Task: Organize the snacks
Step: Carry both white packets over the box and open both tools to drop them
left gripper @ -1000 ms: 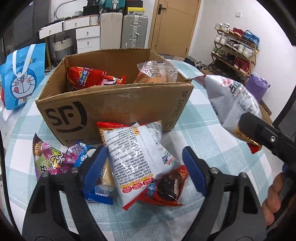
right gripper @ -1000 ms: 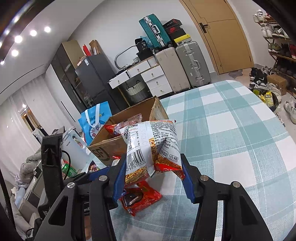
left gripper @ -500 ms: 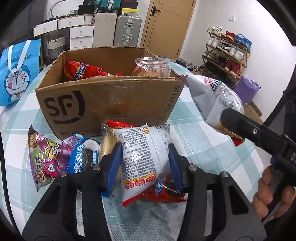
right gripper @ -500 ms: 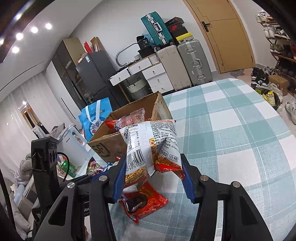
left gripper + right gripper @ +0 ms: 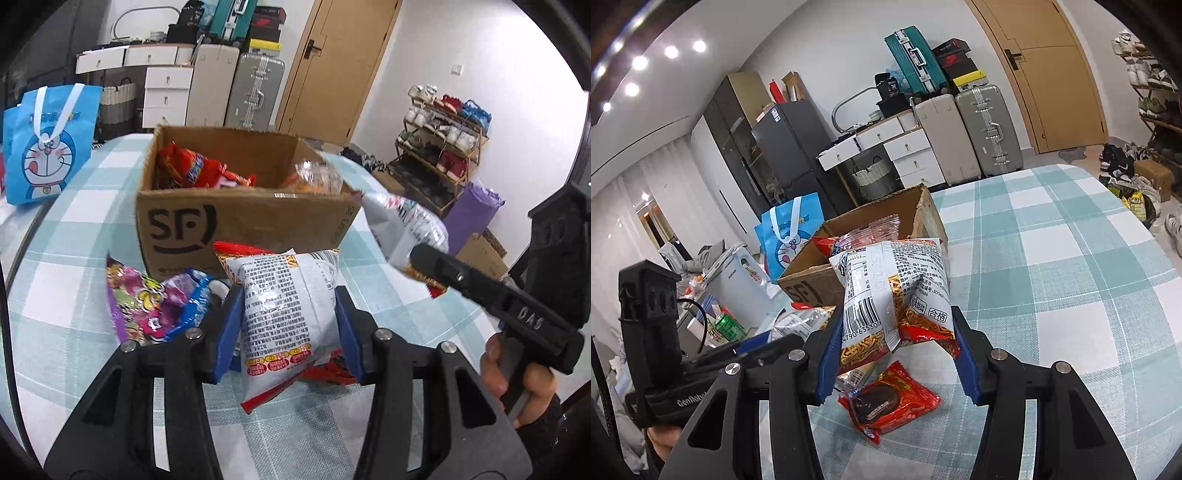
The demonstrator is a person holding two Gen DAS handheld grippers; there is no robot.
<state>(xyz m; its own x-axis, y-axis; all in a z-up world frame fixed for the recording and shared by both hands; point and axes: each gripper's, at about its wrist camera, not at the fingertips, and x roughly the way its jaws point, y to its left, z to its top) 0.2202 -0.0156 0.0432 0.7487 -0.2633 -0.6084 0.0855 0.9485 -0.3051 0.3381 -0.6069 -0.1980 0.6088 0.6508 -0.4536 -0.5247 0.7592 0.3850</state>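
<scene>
Blue-padded, the left gripper has just closed on a white snack bag near the cardboard box. The right gripper grips a noodle-snack packet above the checked tablecloth.

Each camera rides its gripper, looking down along the fingers, close over the checked tablecloth. Both views share the cardboard box beyond the fingertips.

Teal-and-white checked tablecloth, brown cardboard box, blue cartoon bag, red cookie packet
</scene>
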